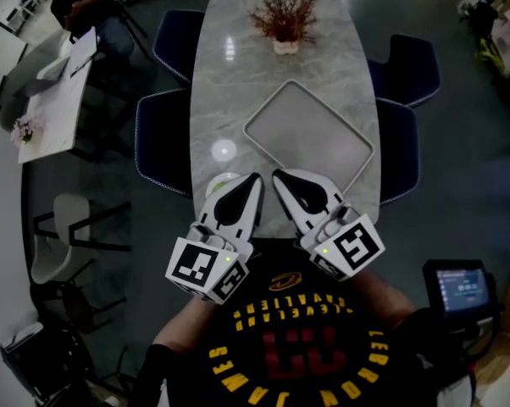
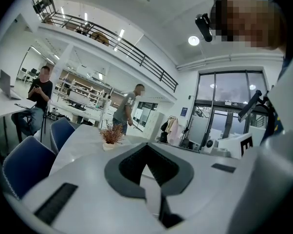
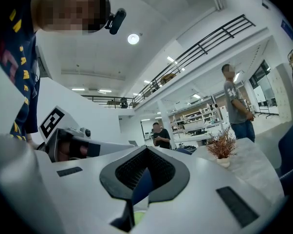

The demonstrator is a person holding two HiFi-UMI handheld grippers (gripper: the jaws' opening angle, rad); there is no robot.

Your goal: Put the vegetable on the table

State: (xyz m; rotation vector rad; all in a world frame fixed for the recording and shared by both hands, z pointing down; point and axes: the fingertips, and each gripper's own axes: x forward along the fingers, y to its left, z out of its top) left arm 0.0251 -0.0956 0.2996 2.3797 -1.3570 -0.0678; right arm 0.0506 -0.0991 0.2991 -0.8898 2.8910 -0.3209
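1. The left tool (image 1: 255, 179) was held low against the person's torso, its tip reaching just over the near edge of the desk (image 1: 230, 75). Held so close in, it looked parked rather than working. In its own view the two jaws met at the tip, with only a thin slit between them. It was closed and gripped nothing.

2. A pale greenish, rounded thing, most likely the vegetable (image 1: 224, 180), lay on the desk at the near left corner. It sat just beside the left tool's tip and was partly hidden by it. No jaw held it. If that reading was right, the vegetable was already on the desk and the task looked as good as done.

3. Past both tips sat a flat square tray (image 1: 310, 134), turned corner-on, with nothing in it. A small potted plant (image 1: 282, 19) stood at the far end, well away from the work.

4. The right tool (image 1: 278, 175) mirrored the left, angled inward so the two tips nearly met above the desk edge. Its jaws were also together and clamped on nothing. A sliver of yellow-green showed low in the slit, but I could not tell whether it was the vegetable.
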